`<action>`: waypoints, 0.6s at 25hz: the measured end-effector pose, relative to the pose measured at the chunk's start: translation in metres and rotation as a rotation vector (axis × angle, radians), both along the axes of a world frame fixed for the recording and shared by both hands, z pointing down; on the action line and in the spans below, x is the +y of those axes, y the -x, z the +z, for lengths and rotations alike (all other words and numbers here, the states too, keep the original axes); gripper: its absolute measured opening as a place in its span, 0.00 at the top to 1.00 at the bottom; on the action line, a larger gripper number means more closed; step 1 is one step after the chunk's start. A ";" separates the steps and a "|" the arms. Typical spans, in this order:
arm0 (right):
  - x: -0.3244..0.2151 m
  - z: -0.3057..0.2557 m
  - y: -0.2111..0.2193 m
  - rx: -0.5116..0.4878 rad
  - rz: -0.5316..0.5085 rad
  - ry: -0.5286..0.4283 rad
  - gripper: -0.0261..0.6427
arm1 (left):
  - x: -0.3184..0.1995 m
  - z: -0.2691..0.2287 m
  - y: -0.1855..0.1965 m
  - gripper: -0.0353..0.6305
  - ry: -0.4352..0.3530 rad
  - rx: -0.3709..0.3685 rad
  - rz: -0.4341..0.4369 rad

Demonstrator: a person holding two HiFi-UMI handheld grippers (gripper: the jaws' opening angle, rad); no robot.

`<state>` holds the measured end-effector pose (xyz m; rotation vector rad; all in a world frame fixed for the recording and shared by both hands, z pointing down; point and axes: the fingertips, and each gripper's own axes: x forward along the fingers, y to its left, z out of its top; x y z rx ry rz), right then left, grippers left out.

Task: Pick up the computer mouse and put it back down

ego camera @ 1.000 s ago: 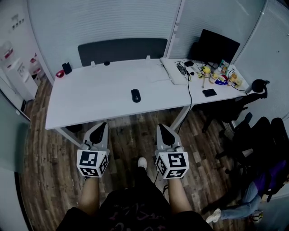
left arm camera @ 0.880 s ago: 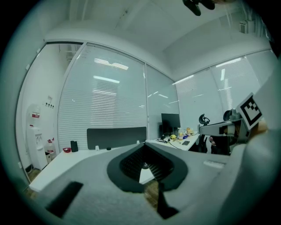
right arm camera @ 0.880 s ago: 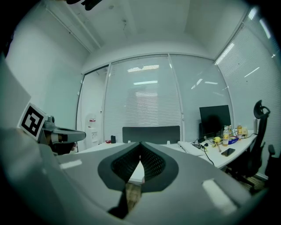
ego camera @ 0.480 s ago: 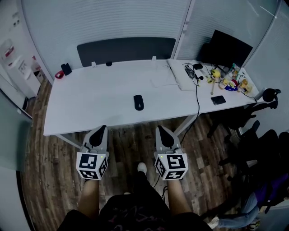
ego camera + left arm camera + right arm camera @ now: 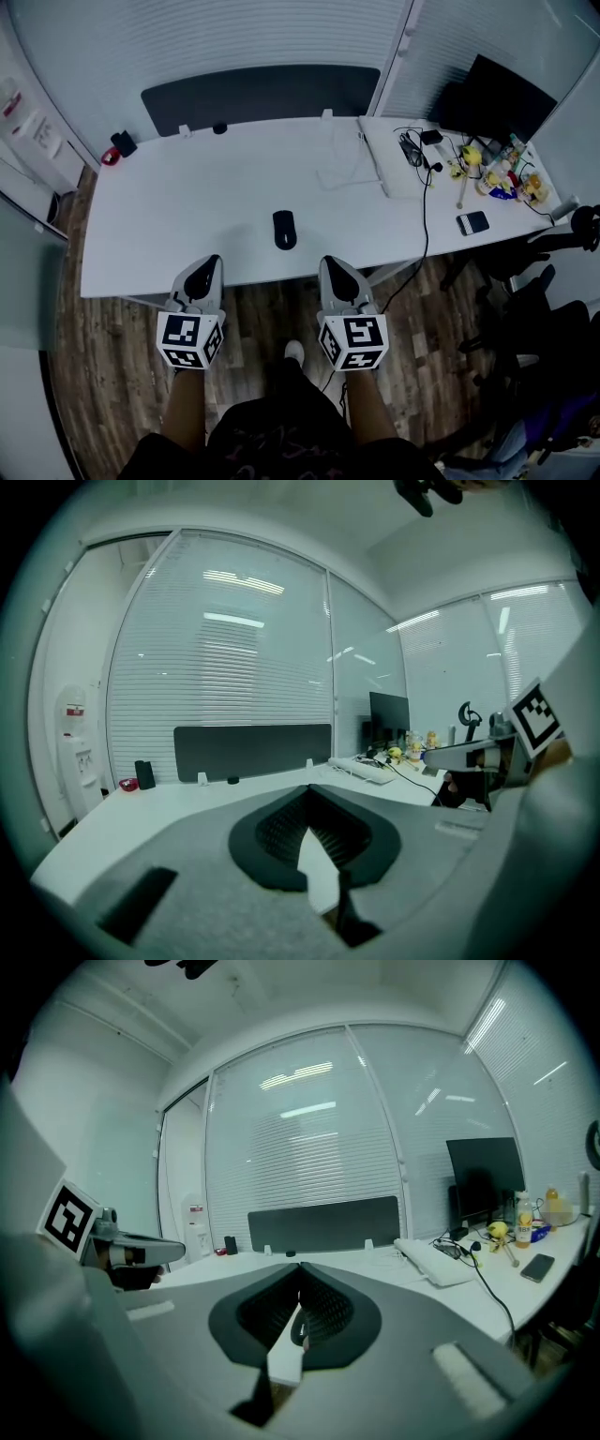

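A black computer mouse (image 5: 284,229) lies on the white table (image 5: 178,216), near its front edge. Both grippers hang side by side just in front of that edge. My left gripper (image 5: 208,266) is below and left of the mouse, shut and holding nothing. My right gripper (image 5: 333,266) is below and right of it, also shut and holding nothing. In the right gripper view the mouse (image 5: 298,1328) shows as a dark sliver behind the meeting jaws of the right gripper (image 5: 300,1269). The left gripper view shows the left gripper (image 5: 307,794) with only bare table beyond its jaws.
A black monitor (image 5: 506,94), a white keyboard (image 5: 384,164), cables, a phone (image 5: 472,223) and small clutter (image 5: 506,173) fill the table's right end. A dark partition panel (image 5: 258,94) runs along the back. Office chairs (image 5: 553,309) stand at the right, a water dispenser (image 5: 28,141) at the left.
Both grippers have moved forward together up to the table's front edge, and the mouse now sits closer to them. Their jaws have stayed shut.
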<state>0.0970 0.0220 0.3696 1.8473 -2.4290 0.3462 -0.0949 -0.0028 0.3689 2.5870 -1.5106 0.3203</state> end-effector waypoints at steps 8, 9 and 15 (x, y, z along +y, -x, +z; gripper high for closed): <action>-0.070 0.001 -0.017 -0.034 -0.043 0.012 0.96 | -0.058 -0.002 -0.018 0.95 0.015 -0.025 -0.042; -0.075 0.001 -0.017 -0.036 -0.049 0.014 0.96 | -0.061 -0.004 -0.018 0.95 0.015 -0.026 -0.047; -0.101 -0.004 -0.009 -0.033 -0.074 0.021 0.94 | -0.082 -0.017 -0.014 0.95 -0.002 -0.033 -0.071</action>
